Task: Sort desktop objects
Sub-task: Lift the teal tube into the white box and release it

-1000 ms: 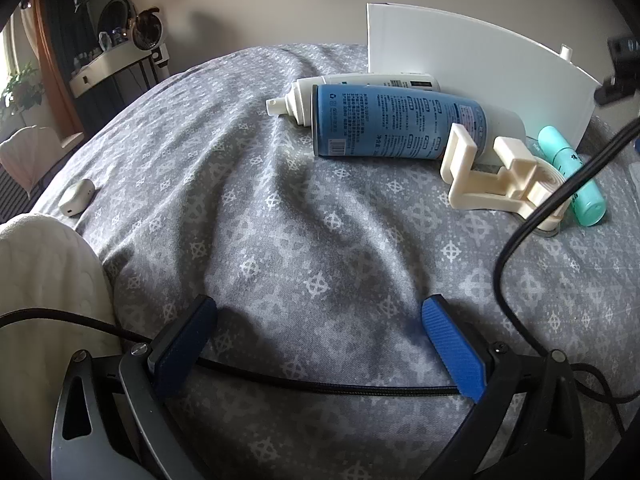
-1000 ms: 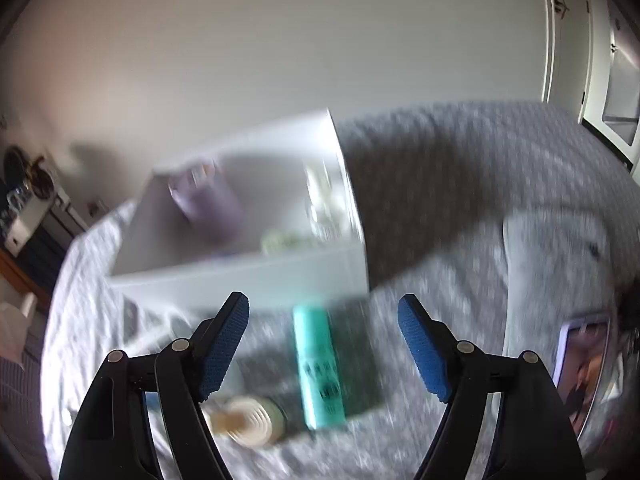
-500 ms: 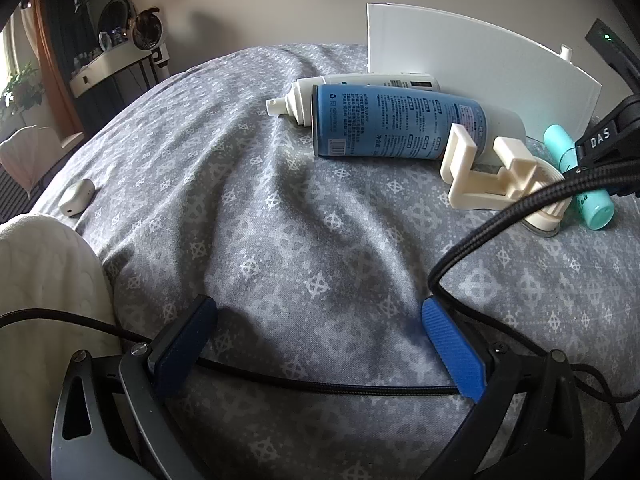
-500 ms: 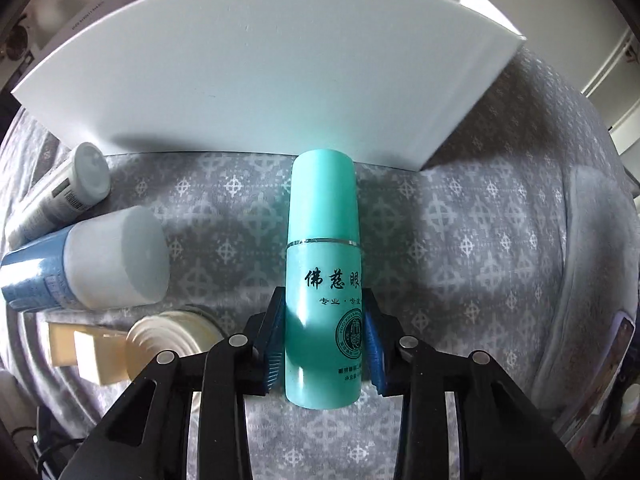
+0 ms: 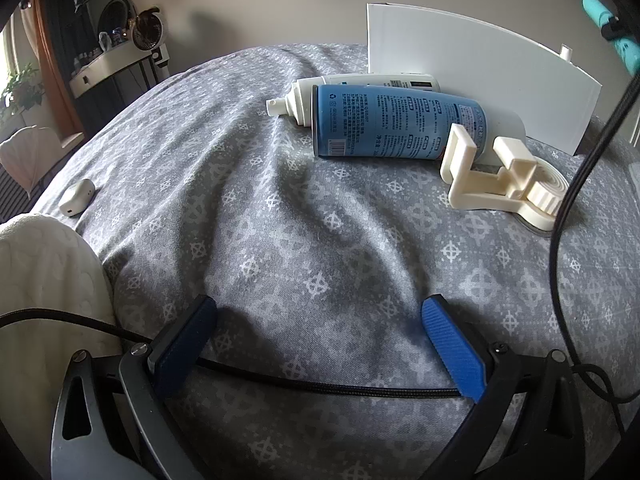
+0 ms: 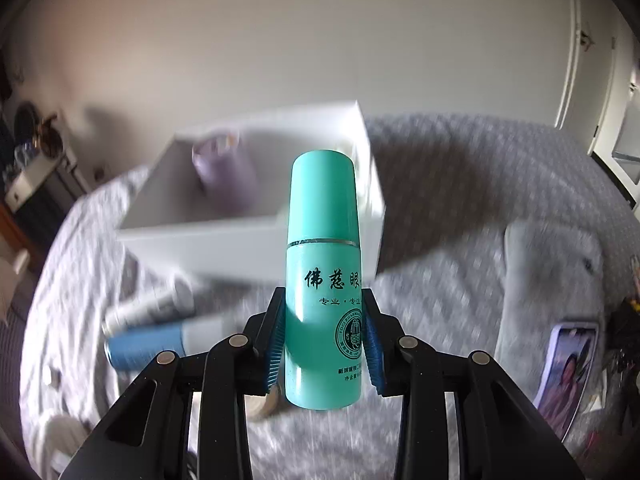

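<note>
Right gripper (image 6: 324, 344): blue pads pinched on the lower body of the teal bottle (image 6: 322, 264), which is held clear of the bedspread (image 5: 320, 208), cap end pointing away from the camera. In the right wrist view the open white box (image 6: 256, 236) is seen behind the bottle at about 11 o'clock, a purple container (image 6: 224, 172) already inside it; the background is motion-blurred.

Left gripper (image 5: 316, 344): fingers spread wide, nothing between them, low over the bedspread. A black cable (image 5: 320, 384) is draped across its base.

Left unsorted, at 1 o'clock in the left wrist view: blue spray can (image 5: 396, 126), white spray bottle (image 5: 360, 84) behind it against the box wall, and a cream plastic holder (image 5: 504, 180) just beside the can.

Step judged: carry phase, bottle lifted and bound for the box. Next move calls for the bottle to be taken over the near rim, lowered into bare floor beside the purple container, then released.
</note>
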The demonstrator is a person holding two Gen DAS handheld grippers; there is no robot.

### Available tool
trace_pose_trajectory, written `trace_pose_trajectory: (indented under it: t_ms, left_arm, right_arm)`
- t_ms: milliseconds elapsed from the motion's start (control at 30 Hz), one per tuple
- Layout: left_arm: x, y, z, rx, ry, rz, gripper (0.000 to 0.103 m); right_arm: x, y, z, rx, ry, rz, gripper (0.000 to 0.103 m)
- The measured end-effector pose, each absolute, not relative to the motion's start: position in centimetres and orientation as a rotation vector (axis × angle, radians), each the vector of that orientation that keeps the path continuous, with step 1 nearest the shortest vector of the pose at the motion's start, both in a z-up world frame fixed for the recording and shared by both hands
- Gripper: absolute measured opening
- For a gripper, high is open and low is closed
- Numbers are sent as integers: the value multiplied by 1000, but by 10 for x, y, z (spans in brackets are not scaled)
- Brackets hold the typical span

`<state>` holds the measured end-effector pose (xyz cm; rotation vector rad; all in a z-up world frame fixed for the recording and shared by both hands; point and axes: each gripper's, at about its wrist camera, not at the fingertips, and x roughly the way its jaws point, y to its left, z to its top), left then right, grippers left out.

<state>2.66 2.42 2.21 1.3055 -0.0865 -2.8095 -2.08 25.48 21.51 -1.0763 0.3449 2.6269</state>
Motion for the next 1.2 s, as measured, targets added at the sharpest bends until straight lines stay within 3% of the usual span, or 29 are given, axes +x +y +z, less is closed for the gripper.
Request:
trace_pose_trajectory:
  t_ms: [300,500,533,633,700,767,1033,1133,1200]
  left_arm:
    - [27,25,22,1305,-86,-2810,103]
    - [27,24,22,1306,-86,-2810,103]
    - [27,24,22,1306,-86,-2809,103]
    - [27,24,22,1306,-86,-2809,103]
    - [27,24,22,1305,-87,-2809,103]
    - [27,24,22,1306,-86,-2809,103]
    - [27,24,22,1312,-77,-2812,103]
    - [25,23,24,1353,-84,-2815,103]
    - [22,27,28,1473,-182,-2804,103]
  right_arm:
    - [-123,268,253,-1001,226,2563,32]
    - [-182,254,211,-1192,113,2468,32]
    - [-185,251,200,-1209,80,2451,34]
    - [-178,232,194,-1158,-41,2464,52]
    - [-167,223,194,-1131,-67,2495,75]
    - [-149,216,196,-1074,-85,2516,84]
    - [-32,223,155,-1146,120,2453,99]
    - [15,236,116,-1244,273,2341,100]
    - [40,243,95,-1288,344,2286,100]
